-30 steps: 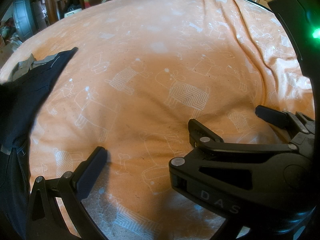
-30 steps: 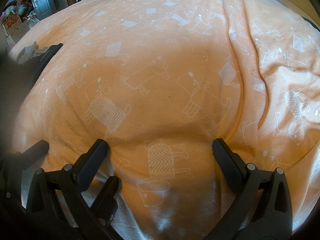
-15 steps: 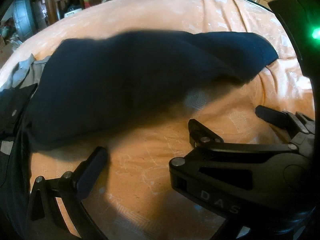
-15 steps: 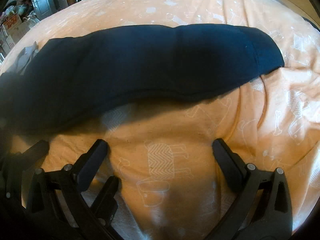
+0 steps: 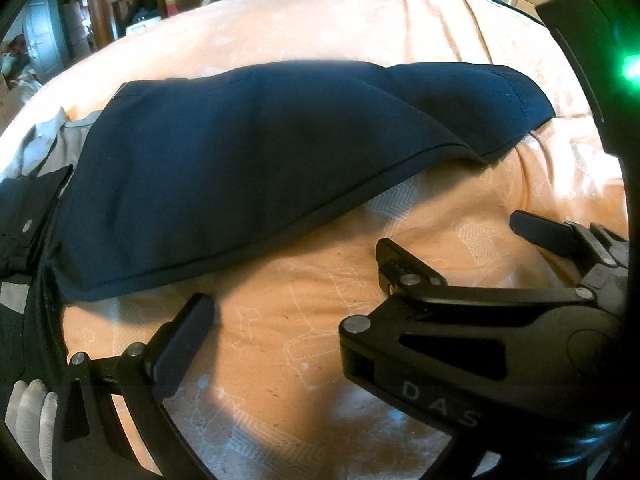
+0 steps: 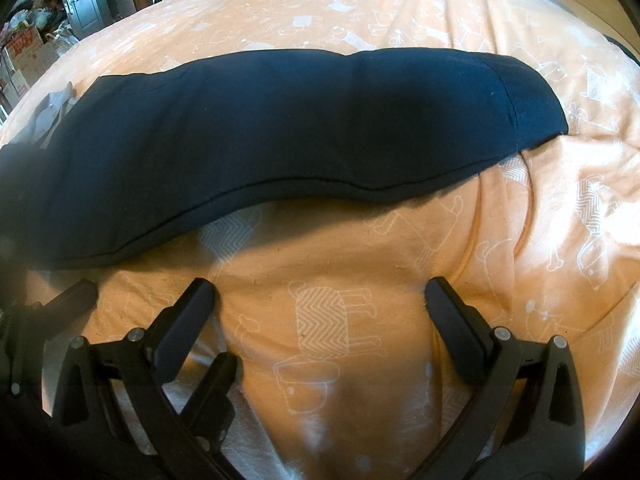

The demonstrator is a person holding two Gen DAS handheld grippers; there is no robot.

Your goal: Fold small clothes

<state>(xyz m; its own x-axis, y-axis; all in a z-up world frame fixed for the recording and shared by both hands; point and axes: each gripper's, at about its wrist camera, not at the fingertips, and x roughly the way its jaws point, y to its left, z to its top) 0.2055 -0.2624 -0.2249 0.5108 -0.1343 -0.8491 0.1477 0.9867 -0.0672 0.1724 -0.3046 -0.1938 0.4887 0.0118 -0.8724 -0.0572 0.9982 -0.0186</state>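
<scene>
I see the long navy-blue cloth garment point(image 6: 280, 128) lying unfolded on the orange animal-print bedspread point(image 6: 360, 260), both my left gripper point(image 5: 292, 280) and right gripper point(image 6: 318, 300) wide open, empty, folding not yet begun.

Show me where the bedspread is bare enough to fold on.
Bare: the orange bedspread between the navy garment and the right tool, plus the strip right of its hem. Crowded: far left, where grey and dark clothes pile up.

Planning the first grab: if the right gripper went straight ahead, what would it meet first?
Probably the orange bedspread, then the near hem of the navy garment; the right gripper is open. Depth is uncertain.
</scene>
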